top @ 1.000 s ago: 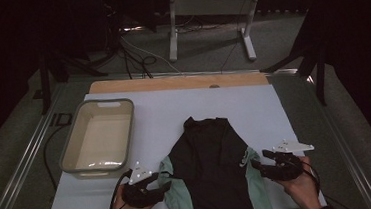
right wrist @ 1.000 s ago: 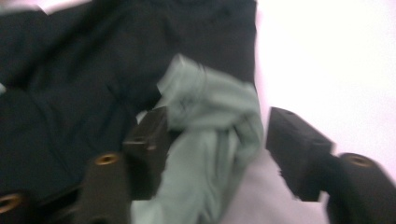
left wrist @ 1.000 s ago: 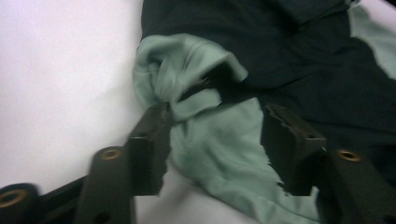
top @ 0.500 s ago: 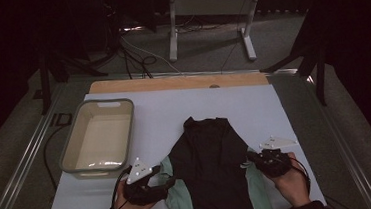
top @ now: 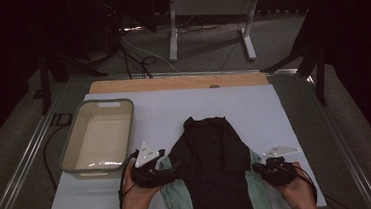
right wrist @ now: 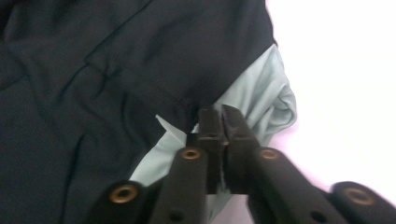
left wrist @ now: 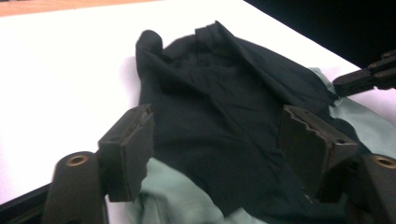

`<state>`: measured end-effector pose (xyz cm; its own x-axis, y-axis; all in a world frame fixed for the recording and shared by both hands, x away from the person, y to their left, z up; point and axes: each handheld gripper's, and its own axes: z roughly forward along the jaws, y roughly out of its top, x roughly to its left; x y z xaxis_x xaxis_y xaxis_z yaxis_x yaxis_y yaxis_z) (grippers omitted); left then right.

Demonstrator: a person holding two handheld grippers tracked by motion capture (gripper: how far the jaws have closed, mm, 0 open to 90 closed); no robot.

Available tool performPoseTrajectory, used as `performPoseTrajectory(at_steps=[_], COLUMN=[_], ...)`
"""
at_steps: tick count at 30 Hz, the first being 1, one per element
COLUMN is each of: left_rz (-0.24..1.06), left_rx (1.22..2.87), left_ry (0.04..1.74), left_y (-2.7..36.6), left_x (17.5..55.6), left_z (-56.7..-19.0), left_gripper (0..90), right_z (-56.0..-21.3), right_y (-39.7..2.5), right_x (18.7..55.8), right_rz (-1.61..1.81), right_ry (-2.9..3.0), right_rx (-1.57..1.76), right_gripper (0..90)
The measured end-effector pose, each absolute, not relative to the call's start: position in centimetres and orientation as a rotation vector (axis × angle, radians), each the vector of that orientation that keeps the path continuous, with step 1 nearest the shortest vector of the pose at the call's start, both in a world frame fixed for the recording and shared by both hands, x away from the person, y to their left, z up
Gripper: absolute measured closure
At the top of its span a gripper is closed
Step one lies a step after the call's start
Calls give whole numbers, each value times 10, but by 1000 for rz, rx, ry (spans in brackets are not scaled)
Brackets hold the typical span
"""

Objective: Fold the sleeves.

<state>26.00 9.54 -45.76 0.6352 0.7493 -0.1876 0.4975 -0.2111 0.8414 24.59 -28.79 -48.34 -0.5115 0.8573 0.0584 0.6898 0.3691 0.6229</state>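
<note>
A black garment lies flat near the front of the white table, on top of a pale green cloth that sticks out on both sides. My left gripper is at the garment's left edge. Its jaws stand wide open over the black fabric, with the green cloth just below them. My right gripper is at the garment's right edge. It is shut, pinching the black hem where it meets the green cloth. The right gripper also shows far off in the left gripper view.
An empty beige tub stands on the table's left, just beyond my left hand. A wooden strip runs along the far edge. Cables and a metal frame lie on the floor beyond. Bare white surface extends behind the garment.
My left gripper has tilted up and moved right onto the garment's left edge. My right gripper has shifted left to the right hem.
</note>
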Motion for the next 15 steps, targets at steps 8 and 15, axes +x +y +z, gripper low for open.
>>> performPoseTrajectory(at_steps=[8,15], left_rz=[320,316], left_rx=[1828,1826], left_ry=[1001,999], left_y=[96,95], left_x=[283,293], left_z=[-458,-459], left_gripper=[182,140], right_z=[-468,-459], right_y=[-293,-292], right_x=[250,262], right_rz=[1035,1133], right_ry=[2317,2272], right_rx=[1345,1327], right_gripper=[483,326])
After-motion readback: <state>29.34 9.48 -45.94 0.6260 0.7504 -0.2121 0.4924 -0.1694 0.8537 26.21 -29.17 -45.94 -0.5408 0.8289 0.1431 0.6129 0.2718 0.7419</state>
